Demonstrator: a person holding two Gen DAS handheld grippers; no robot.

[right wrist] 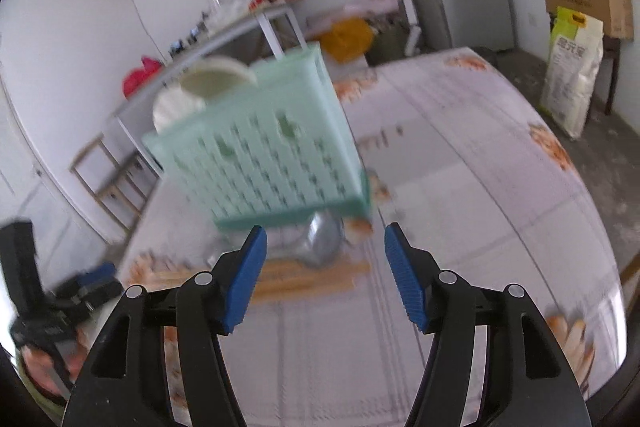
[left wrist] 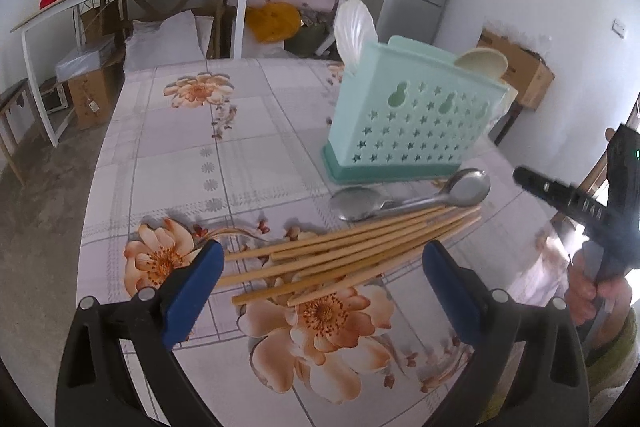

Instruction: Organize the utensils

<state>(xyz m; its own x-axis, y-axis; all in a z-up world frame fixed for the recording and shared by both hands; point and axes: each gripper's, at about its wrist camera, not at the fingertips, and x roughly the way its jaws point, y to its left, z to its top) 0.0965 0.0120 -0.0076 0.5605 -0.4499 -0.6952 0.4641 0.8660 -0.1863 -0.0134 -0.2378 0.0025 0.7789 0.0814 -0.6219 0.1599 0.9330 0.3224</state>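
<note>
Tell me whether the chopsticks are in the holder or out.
Out: the chopsticks lie loose on the table before the holder.

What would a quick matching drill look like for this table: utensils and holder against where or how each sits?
1. chopsticks
2. metal spoons
3. white ladle
4. left gripper

A. standing in the mint holder
B. open, empty
C. loose pile on the tablecloth, nearest the left gripper
D. lying at the holder's base

Pairs: 1-C, 2-D, 3-A, 4-B

Left hand-held gripper [left wrist: 320, 265] black arms, blue ribbed pads [left wrist: 192, 291], silver screws, bare-skinned hand [left wrist: 588, 291]
</note>
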